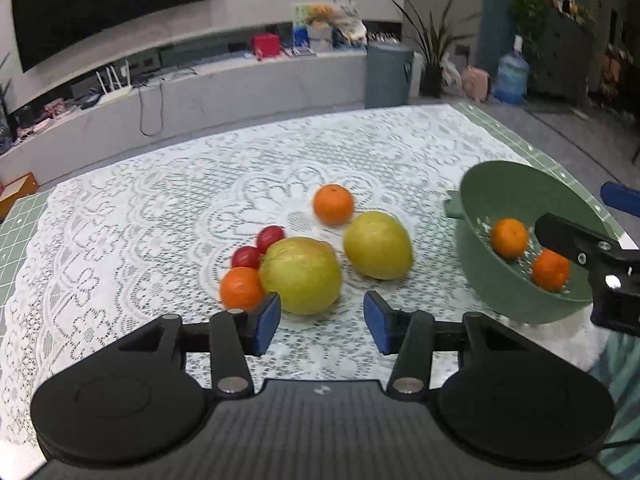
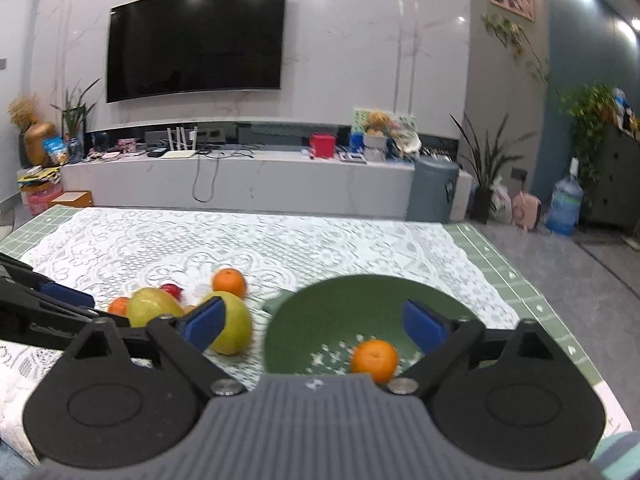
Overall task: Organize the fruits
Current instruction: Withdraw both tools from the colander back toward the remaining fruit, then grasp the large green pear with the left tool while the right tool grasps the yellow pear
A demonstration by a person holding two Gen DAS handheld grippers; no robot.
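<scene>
Loose fruit lies mid-table on the lace cloth: an orange (image 1: 333,204), two yellow-green fruits (image 1: 378,245) (image 1: 301,276), two small red fruits (image 1: 270,237) and another orange (image 1: 241,288). A green colander bowl (image 1: 476,216) at the right holds two oranges (image 1: 509,237) (image 1: 550,270). My left gripper (image 1: 323,322) is open and empty, with the nearer yellow-green fruit just ahead of its left pad. My right gripper (image 2: 314,326) stands wide open over the bowl (image 2: 360,284), holding nothing, above an orange (image 2: 374,360). It also shows at the right edge of the left wrist view.
A white lace cloth (image 1: 160,208) covers a green gridded mat (image 1: 16,232) whose right edge (image 2: 520,280) runs close to the bowl. Beyond the table's far edge are a low TV console (image 2: 240,176) and a grey bin (image 2: 434,190). A teal sleeve (image 1: 624,364) shows low right.
</scene>
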